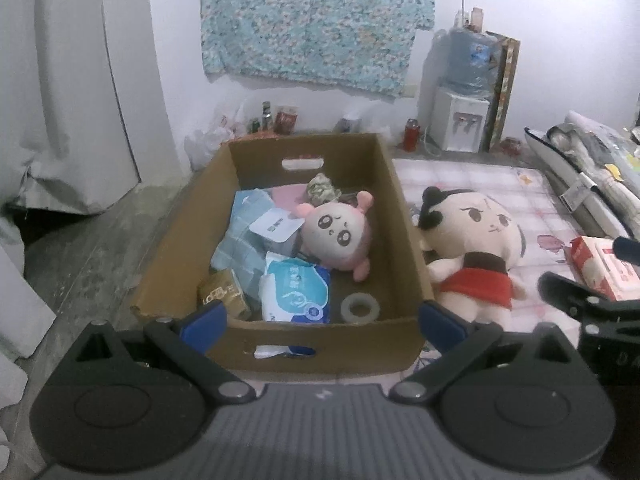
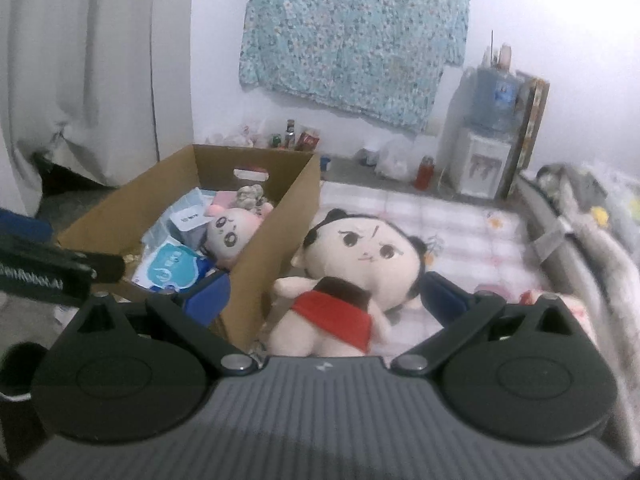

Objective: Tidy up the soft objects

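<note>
Doll [image 2: 352, 276] lies between the open right claw [image 2: 324, 300] fingers.

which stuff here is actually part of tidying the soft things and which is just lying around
Part of the job:
cardboard box
pink plush, already in the box
big doll in red, on the mat beside the box, between the open right gripper fingers
open left gripper

Just lying about:
tape roll in the box
water dispenser
red can
floral cloth on the wall

White lettering on black body of left gripper [image 2: 44, 276] partly readable, roughly "enRobot.AI"; print on blue-white packs in cardboard box [image 2: 256, 240] too blurred.
</note>
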Action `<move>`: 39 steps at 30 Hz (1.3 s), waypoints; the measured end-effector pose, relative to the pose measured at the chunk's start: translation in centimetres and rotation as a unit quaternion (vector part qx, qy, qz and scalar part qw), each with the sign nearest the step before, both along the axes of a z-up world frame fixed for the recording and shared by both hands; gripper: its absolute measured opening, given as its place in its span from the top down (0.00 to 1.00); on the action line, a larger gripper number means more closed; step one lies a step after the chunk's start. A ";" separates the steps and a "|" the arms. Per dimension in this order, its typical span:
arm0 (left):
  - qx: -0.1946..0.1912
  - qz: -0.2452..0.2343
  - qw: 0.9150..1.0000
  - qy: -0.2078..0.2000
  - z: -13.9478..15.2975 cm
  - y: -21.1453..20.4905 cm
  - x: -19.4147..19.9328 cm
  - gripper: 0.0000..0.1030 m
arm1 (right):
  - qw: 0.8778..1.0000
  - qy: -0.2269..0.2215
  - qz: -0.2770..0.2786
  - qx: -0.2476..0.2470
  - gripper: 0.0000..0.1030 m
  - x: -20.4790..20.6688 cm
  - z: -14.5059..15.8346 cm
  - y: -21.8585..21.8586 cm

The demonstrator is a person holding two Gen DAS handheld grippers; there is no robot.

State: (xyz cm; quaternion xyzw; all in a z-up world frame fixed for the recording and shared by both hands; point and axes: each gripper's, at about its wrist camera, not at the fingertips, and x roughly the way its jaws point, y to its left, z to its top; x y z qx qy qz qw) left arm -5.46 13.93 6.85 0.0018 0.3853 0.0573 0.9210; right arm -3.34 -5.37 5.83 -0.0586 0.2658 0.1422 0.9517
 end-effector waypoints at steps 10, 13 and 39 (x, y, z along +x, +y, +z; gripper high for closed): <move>-0.001 -0.002 1.000 -0.009 -0.1 0.8 -0.1 0.00 | 0.995 0.072 -0.009 0.069 0.01 0.9 -0.7 0.9; -0.007 0.017 1.000 -0.003 0.0 1.7 -0.2 0.00 | 0.990 0.092 -0.008 0.107 0.01 1.1 -1.1 1.2; 0.026 0.055 0.994 0.087 -1.8 5.2 1.9 0.00 | 0.977 0.189 -0.001 0.096 0.01 4.8 -5.0 6.4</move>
